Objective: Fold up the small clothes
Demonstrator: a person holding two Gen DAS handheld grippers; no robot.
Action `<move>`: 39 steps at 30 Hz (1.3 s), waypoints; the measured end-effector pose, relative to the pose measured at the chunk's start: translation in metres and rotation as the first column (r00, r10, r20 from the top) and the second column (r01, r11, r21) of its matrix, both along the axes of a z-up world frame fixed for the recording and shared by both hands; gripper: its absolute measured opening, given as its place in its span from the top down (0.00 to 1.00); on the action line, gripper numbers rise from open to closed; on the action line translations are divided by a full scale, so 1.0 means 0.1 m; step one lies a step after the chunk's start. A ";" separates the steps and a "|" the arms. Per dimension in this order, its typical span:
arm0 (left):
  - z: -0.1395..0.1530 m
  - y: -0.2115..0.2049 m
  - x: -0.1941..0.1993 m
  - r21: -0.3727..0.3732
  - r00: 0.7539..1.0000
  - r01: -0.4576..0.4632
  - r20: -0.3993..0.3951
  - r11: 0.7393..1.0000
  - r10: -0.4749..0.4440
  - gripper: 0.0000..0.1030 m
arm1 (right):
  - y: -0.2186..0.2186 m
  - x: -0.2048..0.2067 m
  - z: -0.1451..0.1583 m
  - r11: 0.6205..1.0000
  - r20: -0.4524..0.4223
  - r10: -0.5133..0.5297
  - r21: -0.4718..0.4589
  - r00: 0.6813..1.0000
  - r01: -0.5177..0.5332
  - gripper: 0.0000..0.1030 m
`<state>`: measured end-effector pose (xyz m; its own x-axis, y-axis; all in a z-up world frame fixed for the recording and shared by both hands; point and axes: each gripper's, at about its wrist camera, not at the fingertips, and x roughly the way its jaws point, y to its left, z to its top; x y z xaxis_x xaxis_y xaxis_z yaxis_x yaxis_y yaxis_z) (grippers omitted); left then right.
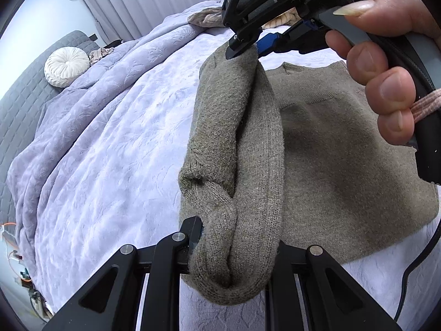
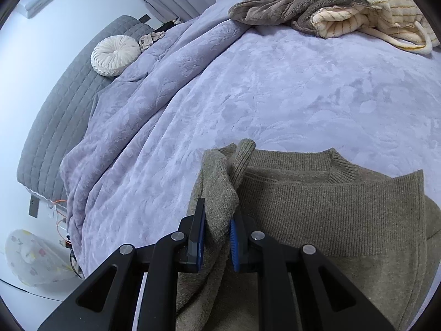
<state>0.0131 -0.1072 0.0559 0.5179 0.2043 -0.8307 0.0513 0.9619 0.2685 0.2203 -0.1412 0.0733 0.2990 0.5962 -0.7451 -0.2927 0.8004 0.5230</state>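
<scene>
sweater [image 2: 330,207]: olive knit, flat on the bed [image 2: 275,96], left side lifted so it can fold inward
left tongs [image 1: 234,248]: clamped on the hem end
right tongs [image 2: 217,237]: pinching the shoulder end, keeps the fold edge straight
clothes pile [image 2: 344,8]: far corner, waiting I guess

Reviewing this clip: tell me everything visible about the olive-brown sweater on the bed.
The sweater is a small olive-brown knit with a ribbed crew collar, fuzzy in texture. Its body lies flat on the lavender bedspread, one far side already folded inward over the chest. The near side is lifted into a long rolled ridge. The left gripper is shut on the ridge's lower end, the right gripper on its upper end near the shoulder. Nothing else touches it.
</scene>
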 end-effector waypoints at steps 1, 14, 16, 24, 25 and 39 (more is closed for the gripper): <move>0.00 -0.02 0.00 0.004 1.000 0.002 0.000 1.000 -0.002 0.82 | -0.02 -0.01 0.00 1.000 0.003 0.002 -0.003 1.000 -0.002 0.84; 0.00 -0.36 0.00 0.046 0.999 0.041 -0.008 0.998 -0.041 0.82 | -0.40 -0.06 -0.01 0.999 0.003 -0.035 0.038 0.999 0.035 0.84; 0.00 -0.40 0.00 0.051 0.999 0.045 -0.009 0.998 -0.045 0.82 | -0.45 -0.06 -0.02 0.998 0.000 -0.039 0.038 0.999 0.039 0.84; 0.05 -0.52 0.00 0.057 0.998 0.066 -0.015 0.996 -0.066 0.82 | -0.62 -0.09 0.01 0.998 0.007 -0.054 0.040 0.999 0.053 0.84; 0.06 -0.54 0.00 0.057 0.997 0.072 -0.015 0.996 -0.072 0.82 | -0.64 -0.09 0.02 0.998 0.010 -0.054 0.038 0.998 0.054 0.84; 0.07 -0.64 -0.03 0.051 0.995 0.100 -0.031 0.994 -0.098 0.82 | -0.95 -0.13 0.05 0.997 0.019 -0.075 0.023 0.997 0.075 0.92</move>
<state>0.0102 -0.1716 0.0627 0.5141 0.1964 -0.8350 0.1541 0.9364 0.3152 0.2077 -0.2367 0.0781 0.3579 0.5879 -0.7255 -0.2430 0.8088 0.5356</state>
